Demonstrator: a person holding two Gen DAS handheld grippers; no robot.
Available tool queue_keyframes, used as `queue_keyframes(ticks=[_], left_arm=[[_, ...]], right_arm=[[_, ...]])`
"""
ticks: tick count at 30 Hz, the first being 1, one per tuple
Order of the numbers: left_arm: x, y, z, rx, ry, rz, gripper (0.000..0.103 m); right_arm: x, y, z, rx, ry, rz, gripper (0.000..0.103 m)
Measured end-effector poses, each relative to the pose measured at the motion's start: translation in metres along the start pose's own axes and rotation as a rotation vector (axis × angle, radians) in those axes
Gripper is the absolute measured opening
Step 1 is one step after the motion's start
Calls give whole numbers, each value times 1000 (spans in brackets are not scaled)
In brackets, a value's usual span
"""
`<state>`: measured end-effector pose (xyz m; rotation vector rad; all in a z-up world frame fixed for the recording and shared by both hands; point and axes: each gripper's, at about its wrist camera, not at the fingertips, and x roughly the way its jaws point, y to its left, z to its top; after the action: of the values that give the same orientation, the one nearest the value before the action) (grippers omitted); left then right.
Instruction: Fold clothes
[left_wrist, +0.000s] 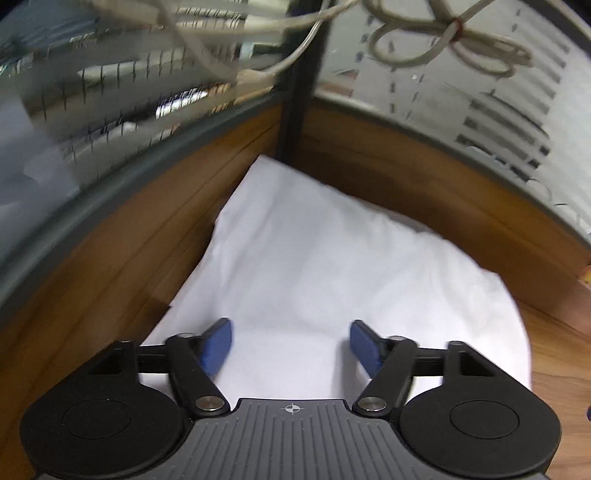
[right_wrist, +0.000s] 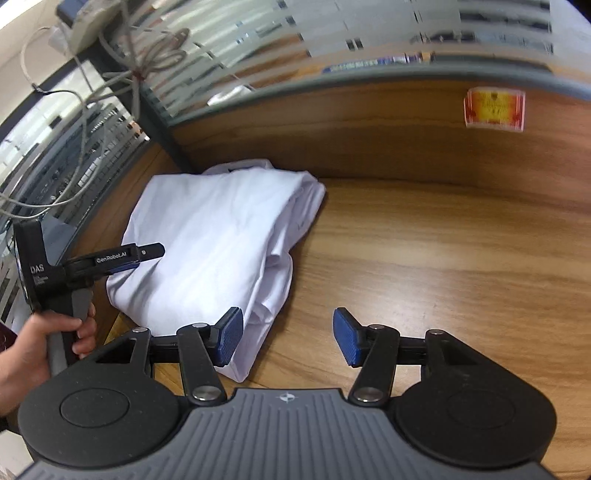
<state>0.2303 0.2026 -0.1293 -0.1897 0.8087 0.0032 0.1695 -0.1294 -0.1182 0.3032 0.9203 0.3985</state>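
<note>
White garment lies folded in the counter corner; both grippers are spread wide and hold nothing.

Bundle is tucked against the wooden partition corner, likely to keep the open counter free. Long axis runs from that corner out toward the near counter edge; layered fold edges face away from the side partition, smooth face is up. Left gripper is held over the garment's partition-side edge, right gripper just off its near end. Whether folding is finished or another fold is due cannot be told.
</note>
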Motion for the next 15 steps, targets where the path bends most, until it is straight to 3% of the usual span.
queue_keyframes(ticks=[7, 15], left_arm=[[-48, -19, -5, 45, -26, -53, 100], [-100, -53, -14, 123, -34, -122, 103]], right_arm=[[-35, 26, 7, -124, -89, -18, 84], [-88, 54, 8, -226, -173, 12, 100]])
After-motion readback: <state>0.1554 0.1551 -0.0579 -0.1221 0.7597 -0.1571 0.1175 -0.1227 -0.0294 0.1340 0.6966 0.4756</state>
